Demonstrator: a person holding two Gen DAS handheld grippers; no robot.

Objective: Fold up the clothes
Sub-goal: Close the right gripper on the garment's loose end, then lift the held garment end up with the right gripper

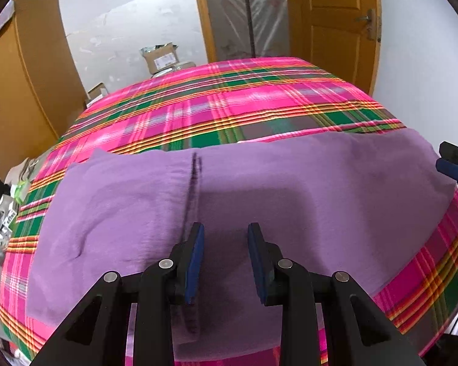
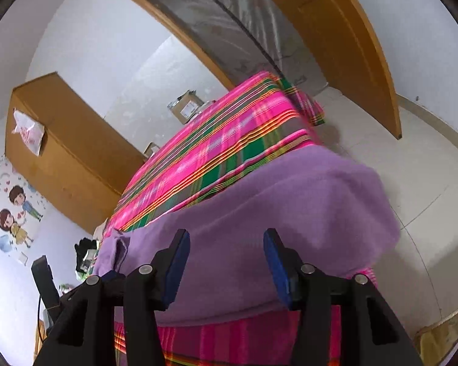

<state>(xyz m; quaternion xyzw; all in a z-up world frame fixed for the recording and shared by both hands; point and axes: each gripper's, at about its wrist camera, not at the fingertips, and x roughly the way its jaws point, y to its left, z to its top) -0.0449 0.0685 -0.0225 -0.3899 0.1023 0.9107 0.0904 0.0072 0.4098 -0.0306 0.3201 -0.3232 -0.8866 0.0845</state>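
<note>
A purple garment (image 1: 290, 177) lies spread flat across the near part of a bed, with a dark seam line (image 1: 194, 183) running down its middle. My left gripper (image 1: 226, 228) hovers over the garment near that seam, its blue pads apart with nothing between them. My right gripper (image 2: 226, 233) stands open wide over the purple garment (image 2: 290, 189) near its right end, which droops over the bed's edge; its jaws hold nothing. In the left wrist view the right gripper's blue finger (image 1: 453, 170) shows at the far right edge.
The bed has a pink, green and orange plaid sheet (image 1: 229, 97). Cardboard boxes (image 1: 160, 58) sit beyond its far side. A wooden wardrobe (image 2: 64, 146) stands at the left and an open wooden door (image 1: 336, 21) at the back. Pale floor (image 2: 412, 167) lies right of the bed; clutter (image 1: 3, 210) sits at the left.
</note>
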